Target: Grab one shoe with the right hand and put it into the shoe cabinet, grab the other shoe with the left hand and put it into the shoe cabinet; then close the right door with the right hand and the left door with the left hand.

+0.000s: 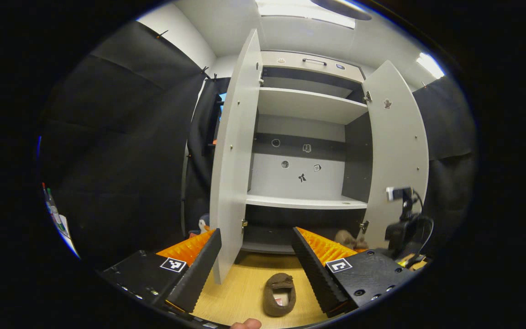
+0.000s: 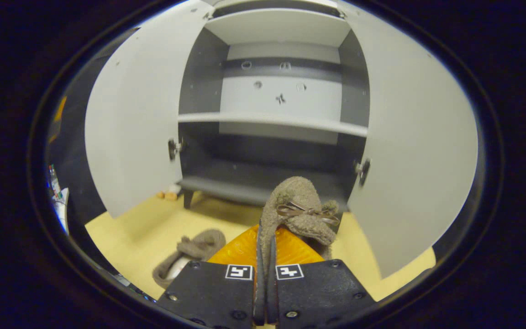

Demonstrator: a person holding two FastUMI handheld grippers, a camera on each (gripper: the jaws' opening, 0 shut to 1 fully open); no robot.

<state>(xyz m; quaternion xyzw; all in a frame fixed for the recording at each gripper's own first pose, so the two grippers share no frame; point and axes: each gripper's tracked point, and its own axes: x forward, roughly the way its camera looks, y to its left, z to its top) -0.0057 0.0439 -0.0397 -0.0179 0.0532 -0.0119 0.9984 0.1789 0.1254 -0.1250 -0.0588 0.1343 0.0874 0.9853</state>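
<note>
A brown fuzzy slipper with a ribbon bow hangs by its heel edge from my right gripper, which is shut on it in front of the open shoe cabinet's bottom shelf. In the left gripper view that right gripper shows farther off by the right door, the held slipper beside it. The matching slipper lies on the wooden floor, just below and ahead of my left gripper, which is open with nothing between its fingers. The same floor slipper lies left of my right gripper.
Both cabinet doors stand wide open: the left door swings out close to my left gripper. The middle shelf and upper shelf are bare. A small toy sits on the floor left of the cabinet.
</note>
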